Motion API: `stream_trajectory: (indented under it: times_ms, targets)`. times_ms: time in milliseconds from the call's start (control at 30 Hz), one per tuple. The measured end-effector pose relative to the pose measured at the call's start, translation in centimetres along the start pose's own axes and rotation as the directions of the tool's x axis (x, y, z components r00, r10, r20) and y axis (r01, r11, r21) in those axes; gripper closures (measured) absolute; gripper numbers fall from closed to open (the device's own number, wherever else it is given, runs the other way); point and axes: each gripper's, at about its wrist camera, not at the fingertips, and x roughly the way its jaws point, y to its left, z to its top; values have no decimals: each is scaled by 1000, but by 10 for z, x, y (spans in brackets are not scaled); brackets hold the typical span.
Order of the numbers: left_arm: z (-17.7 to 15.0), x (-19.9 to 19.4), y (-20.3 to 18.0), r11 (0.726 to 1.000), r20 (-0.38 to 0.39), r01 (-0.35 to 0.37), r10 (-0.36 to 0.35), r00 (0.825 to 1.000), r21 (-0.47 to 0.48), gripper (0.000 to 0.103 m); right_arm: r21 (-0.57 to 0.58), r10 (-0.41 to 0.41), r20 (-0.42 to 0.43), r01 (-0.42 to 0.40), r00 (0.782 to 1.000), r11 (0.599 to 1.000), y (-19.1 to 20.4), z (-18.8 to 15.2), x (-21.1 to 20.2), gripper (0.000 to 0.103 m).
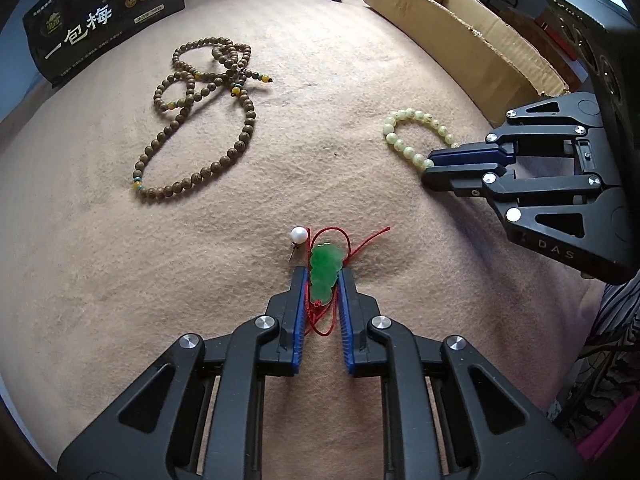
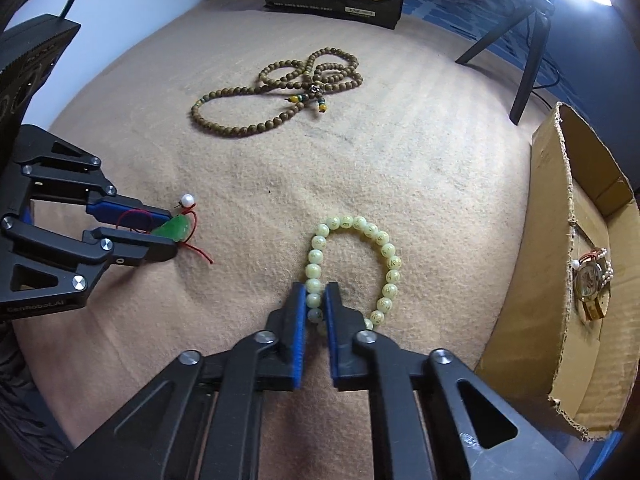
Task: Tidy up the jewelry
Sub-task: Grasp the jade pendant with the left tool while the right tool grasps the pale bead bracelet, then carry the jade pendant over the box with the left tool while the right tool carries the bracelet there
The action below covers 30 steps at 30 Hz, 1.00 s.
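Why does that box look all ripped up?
The cardboard box by the right gripper has a ragged, torn rim. Also odd: the long brown bead strand lies twisted in overlapping loops on the cloth.

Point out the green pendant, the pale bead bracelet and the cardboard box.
green pendant (image 1: 326, 270), left wrist view, on its carved middle.
pale bead bracelet (image 2: 390, 266), right wrist view, on a right-side bead.
cardboard box (image 2: 548, 240), right wrist view, on its near wall.
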Motion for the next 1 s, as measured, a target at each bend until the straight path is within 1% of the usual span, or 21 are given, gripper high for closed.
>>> stream_trajectory:
  times_ms: [233,400,500,733,933,1000]
  targets:
    - [-4,-7,-1,1000,6,14,-14,1000,-11,91,40,32,33,-33,999,999,-3,3,-12,97]
    - [-5,-13,-3,1000,21,16,-16,1000,-10,91,37,20,69,-23,997,999,-2,9,-21,97]
    - [-4,-19,-1,1000,35,20,-20,999,-18,91,41,28,82,-31,996,999,-2,11,-25,97]
    - [3,-39,5,998,96,33,-27,995,-59,91,65,45,140,-54,989,996,-6,17,-46,97]
    - [13,-67,10,993,183,59,-39,982,-104,91,83,57,207,-75,977,994,-10,23,-71,97]
    - [14,-75,8,992,205,64,-41,978,-105,91,90,58,229,-81,972,993,-12,25,-79,97]
